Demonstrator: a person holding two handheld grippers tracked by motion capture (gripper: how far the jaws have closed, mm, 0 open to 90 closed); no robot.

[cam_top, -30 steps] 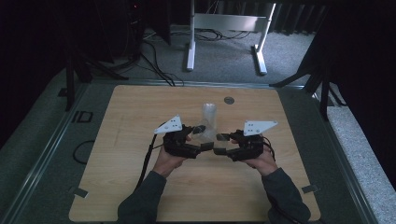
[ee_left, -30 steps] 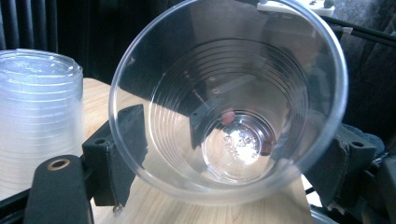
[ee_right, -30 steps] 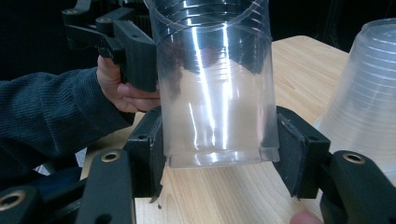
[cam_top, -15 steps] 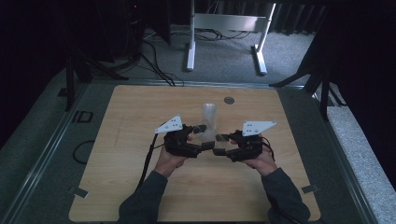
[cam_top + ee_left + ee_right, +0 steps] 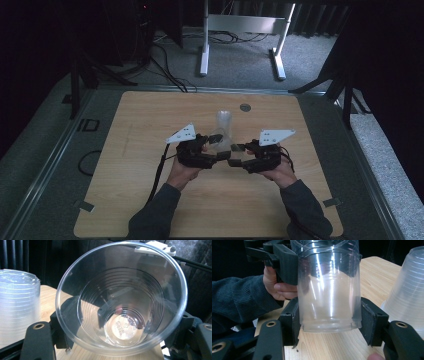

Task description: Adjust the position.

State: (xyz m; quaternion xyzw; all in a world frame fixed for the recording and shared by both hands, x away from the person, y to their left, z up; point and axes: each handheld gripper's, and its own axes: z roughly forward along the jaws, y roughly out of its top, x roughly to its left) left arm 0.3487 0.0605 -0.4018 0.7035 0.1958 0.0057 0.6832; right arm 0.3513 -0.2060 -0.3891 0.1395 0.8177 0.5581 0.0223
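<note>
A: Listing item one: clear cup [image 5: 329, 290], held on its side over the middle of the tabletop [image 5: 150, 125]; right tongs [image 5: 328, 322] clenched on its base end.

B: Left tongs [image 5: 117, 340]?

A: Jaws have just been closing, with the rim end between them; whether the pads press yet, I cannot tell.

B: Item two?

A: Stack of cups [image 5: 409, 290], mouth down, toward the far edge, just beside the held cup.

B: Meaning?

A: By my judgement, one cup stands separated; a two-sided hold or hand-over is forming.
</note>
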